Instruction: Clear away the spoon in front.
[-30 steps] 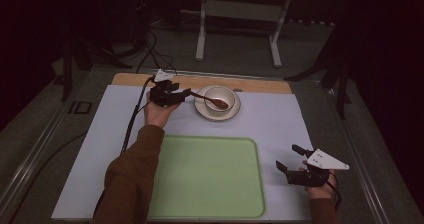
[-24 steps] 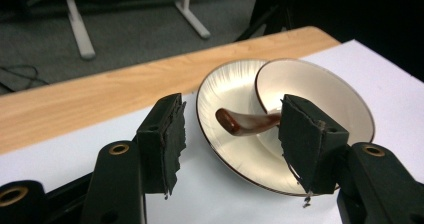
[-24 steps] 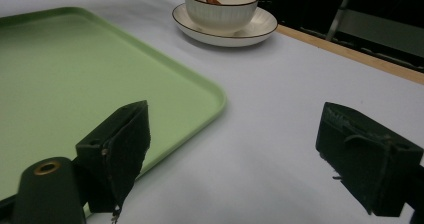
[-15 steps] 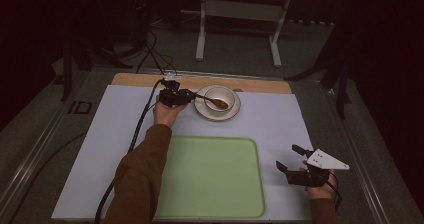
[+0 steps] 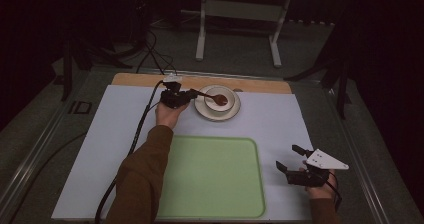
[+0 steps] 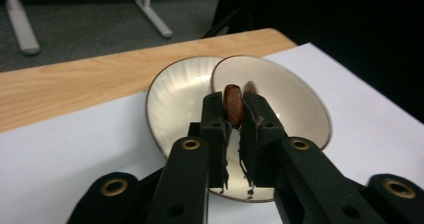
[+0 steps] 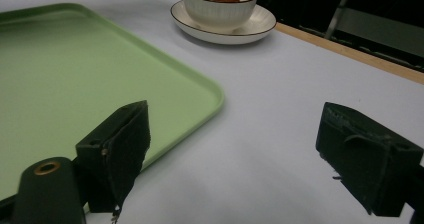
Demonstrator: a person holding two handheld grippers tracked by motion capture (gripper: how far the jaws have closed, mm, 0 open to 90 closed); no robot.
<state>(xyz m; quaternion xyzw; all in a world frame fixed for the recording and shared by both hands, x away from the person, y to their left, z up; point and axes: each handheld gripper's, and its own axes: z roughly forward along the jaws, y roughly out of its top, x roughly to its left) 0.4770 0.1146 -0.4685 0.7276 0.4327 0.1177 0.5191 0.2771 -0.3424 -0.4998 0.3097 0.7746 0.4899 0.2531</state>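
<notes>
1. The left gripper [image 5: 192, 95] has its jaws clamped on the wooden spoon [image 6: 233, 105], handle pinched between the pads.
2. The spoon's head sits in the bowl [image 5: 218, 99], seemingly resting there, on the saucer [image 5: 202, 110].
3. The right gripper [image 5: 295, 160] waits wide apart beside the green tray [image 5: 210, 179] on the counter [image 5: 270, 119].

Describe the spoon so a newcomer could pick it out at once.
Start at the green tray, then look beyond it to the white saucer near the table's far wooden edge. A white bowl sits on it, holding the brown wooden spoon, its handle clamped in the left gripper.
</notes>
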